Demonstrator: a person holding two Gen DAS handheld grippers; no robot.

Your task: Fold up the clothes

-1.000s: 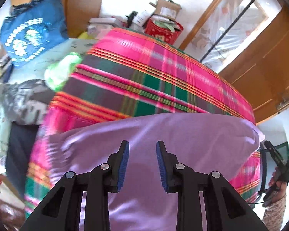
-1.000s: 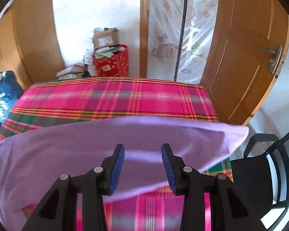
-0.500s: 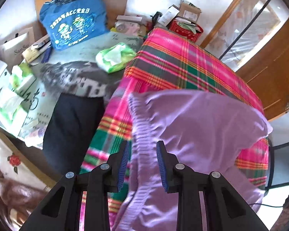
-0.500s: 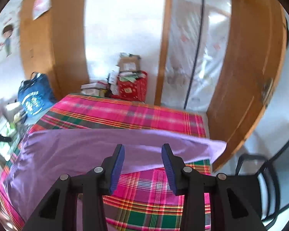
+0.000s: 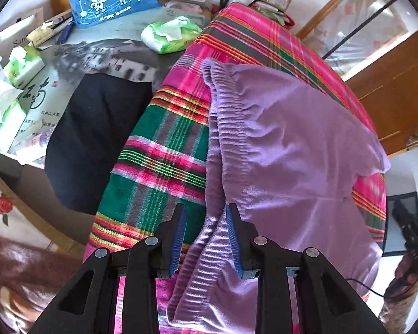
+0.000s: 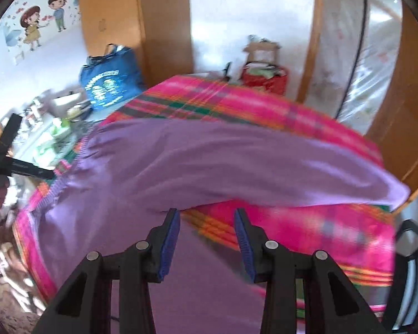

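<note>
Purple trousers (image 5: pixel 292 150) lie across the plaid blanket (image 5: pixel 164 144) on the bench, already doubled leg over leg, waistband far left. Left hand-held gripper (image 5: pixel 204 239) hovers over the waistband edge, jaws parted, holding nothing. Right hand-held gripper (image 6: pixel 206 239) likewise gapes empty. I judge further folds remain.

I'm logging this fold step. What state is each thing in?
Purple garment: spread on the blanket, partly folded over itself, ribbed waistband showing.
Plaid blanket: laid flat under the garment.
Left gripper: open, waistband edge between its pads, not clamped.
Right gripper: open, empty, above the garment.
Black cloth: lying beside the blanket.
Tissue pack: opened, tissue sticking out.
</note>
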